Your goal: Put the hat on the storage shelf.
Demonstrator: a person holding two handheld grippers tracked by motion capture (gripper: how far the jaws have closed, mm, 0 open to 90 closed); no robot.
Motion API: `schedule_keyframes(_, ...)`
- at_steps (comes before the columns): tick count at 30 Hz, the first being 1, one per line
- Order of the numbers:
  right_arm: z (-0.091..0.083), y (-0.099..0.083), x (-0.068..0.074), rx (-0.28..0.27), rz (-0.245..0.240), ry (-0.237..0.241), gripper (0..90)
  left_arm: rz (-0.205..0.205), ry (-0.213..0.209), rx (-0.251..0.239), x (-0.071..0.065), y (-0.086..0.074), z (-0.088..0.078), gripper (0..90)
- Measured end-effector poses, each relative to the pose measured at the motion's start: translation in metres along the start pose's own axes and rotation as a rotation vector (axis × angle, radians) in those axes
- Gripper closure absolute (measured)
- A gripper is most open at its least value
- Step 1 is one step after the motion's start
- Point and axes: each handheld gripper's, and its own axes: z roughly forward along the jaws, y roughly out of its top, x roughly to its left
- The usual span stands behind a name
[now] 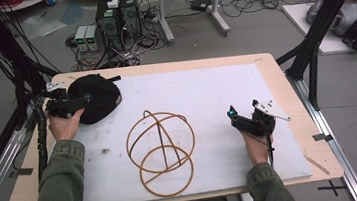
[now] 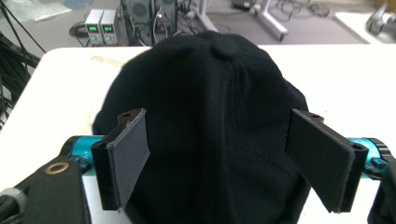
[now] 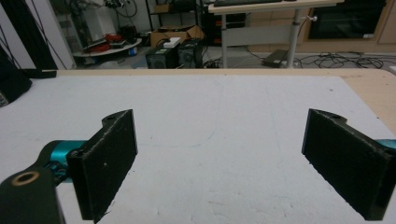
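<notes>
Risk noted: the black cap (image 2: 210, 126) is soft and domed, so jaws closing over its crown could pinch loose fabric only and drag or collapse it, and a careless swing toward mid-table could knock the light wire stand (image 1: 162, 151), which looks easy to tip. The left gripper (image 2: 224, 158) stands wide open at the table's far left corner, its 2 jaws straddling the cap with the pads (image 2: 130, 151) beside the fabric, contact not confirmed, nothing gripped. The right gripper (image 3: 224, 163) is also wide open, empty, over bare white mat (image 3: 224, 107) at the right, well apart from the stand.
</notes>
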Motion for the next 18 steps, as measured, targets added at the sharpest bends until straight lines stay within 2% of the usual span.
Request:
schedule_keyframes(2, 0.0, 0.0, 0.002, 0.002, -0.007, 0.008, 9.4, 0.005, -0.002, 0.023, -0.003, 0.002, 0.005, 26.6)
schedule_keyframes(5, 0.0, 0.001, 0.003, -0.003, -0.016, 0.013, 9.4, -0.001, 0.011, 0.03, -0.006, 0.002, 0.011, 27.8)
schedule_keyframes(7, 0.0, 0.001, 0.003, -0.002, -0.011, 0.015, 9.4, -0.011, 0.015, 0.035, -0.005, 0.001, 0.013, 28.3)
schedule_keyframes(8, 0.0, 0.001, 0.002, 0.0, -0.008, 0.022, 9.4, -0.024, 0.038, 0.056, -0.004, -0.001, 0.016, 29.0)
schedule_keyframes(9, 0.0, 0.0, 0.002, 0.0, -0.008, 0.023, 9.4, -0.026, 0.043, 0.067, -0.004, -0.002, 0.017, 29.5)
schedule_keyframes(12, 0.0, 0.0, 0.001, 0.004, -0.001, 0.029, 9.4, -0.056, 0.039, 0.082, -0.003, -0.003, 0.019, 33.6)
schedule_keyframes(14, 0.0, -0.001, 0.001, 0.006, -0.004, 0.031, 9.4, -0.056, 0.049, 0.081, -0.003, -0.004, 0.02, 43.1)
schedule_keyframes(15, 0.0, -0.001, 0.0, 0.005, -0.007, 0.031, 9.4, -0.043, 0.087, 0.093, -0.005, -0.004, 0.021, 51.8)
schedule_keyframes(16, 0.0, -0.001, 0.001, 0.007, -0.005, 0.031, 9.4, -0.041, 0.098, 0.102, -0.005, -0.005, 0.021, 58.4)
schedule_keyframes(18, 0.0, -0.001, 0.0, 0.007, -0.011, 0.026, 9.4, -0.073, 0.062, 0.121, -0.002, -0.005, 0.021, 73.6)
